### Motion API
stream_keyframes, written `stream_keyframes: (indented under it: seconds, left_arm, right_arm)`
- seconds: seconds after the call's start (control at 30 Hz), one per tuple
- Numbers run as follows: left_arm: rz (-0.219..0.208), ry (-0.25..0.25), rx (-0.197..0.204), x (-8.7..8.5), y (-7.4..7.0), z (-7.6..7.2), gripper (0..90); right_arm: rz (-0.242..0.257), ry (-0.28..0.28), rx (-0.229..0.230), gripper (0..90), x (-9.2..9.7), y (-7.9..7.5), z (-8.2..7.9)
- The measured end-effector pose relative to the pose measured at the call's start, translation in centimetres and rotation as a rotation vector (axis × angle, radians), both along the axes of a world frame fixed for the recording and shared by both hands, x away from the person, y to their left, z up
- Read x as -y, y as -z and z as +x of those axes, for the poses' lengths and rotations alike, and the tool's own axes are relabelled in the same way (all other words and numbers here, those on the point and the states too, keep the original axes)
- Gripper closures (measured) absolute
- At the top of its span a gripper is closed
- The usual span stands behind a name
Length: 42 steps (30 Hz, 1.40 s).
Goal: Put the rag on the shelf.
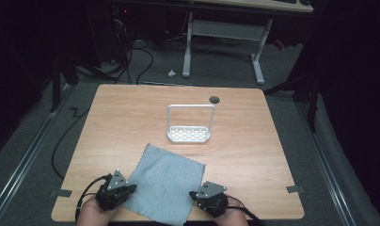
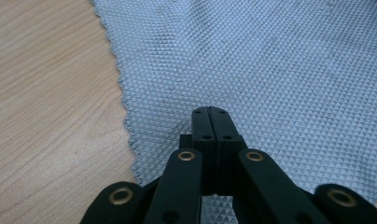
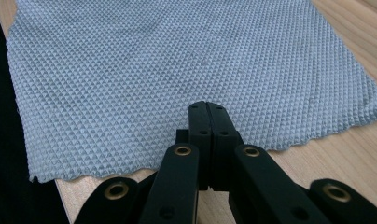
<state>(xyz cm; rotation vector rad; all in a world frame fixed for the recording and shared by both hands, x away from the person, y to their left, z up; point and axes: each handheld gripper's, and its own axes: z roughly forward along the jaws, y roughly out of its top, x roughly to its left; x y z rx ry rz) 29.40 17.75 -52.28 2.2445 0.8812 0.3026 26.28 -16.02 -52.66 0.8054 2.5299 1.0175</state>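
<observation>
Grey cloth edges, seemingly pinched by both grippers' pressed-together fingers; bare tabletop beyond.

cloth near corner cut off, forearms cropped at bottom edge

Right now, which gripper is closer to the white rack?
Right, though only slightly. The right gripper sits at the grey cloth's near right edge, almost straight below the white rack. The left gripper sits at the cloth's near left edge, further off to the side.
</observation>
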Motion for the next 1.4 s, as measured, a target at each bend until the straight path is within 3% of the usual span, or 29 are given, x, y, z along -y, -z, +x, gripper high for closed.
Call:
stream_keyframes:
  seconds: [0.5, 0.87, 0.97, 1.0, 1.1, 1.4]
  left_arm:
    - [-0.038, 0.063, -0.004, 1.6, 0.2, -0.6, 88.4]
    - [-0.071, 0.148, -0.01, 4.9, 0.4, -1.4, 86.6]
    - [-0.041, 0.145, 0.059, 5.3, 0.1, -1.8, 77.6]
    - [-0.054, 0.127, 0.059, 5.1, 0.0, -1.7, 76.2]
    - [-0.094, 0.098, 0.002, 4.5, 0.4, -1.0, 76.5]
    - [-0.1, 0.189, -0.004, 6.2, 0.5, -1.8, 73.5]
  right_arm:
    - [0.004, 0.062, 0.001, 90.0, 2.3, 0.0, 0.9]
    - [0.004, 0.152, 0.009, 90.0, 4.5, 0.0, 2.0]
    - [-0.004, 0.184, 0.015, 90.0, 5.3, 0.0, 2.4]
    - [-0.004, 0.199, 0.019, 90.0, 5.6, 0.0, 2.5]
    - [0.004, 0.226, 0.015, 90.0, 6.6, 0.0, 2.9]
    - [0.01, 0.273, 0.005, 90.0, 8.1, 0.0, 3.4]
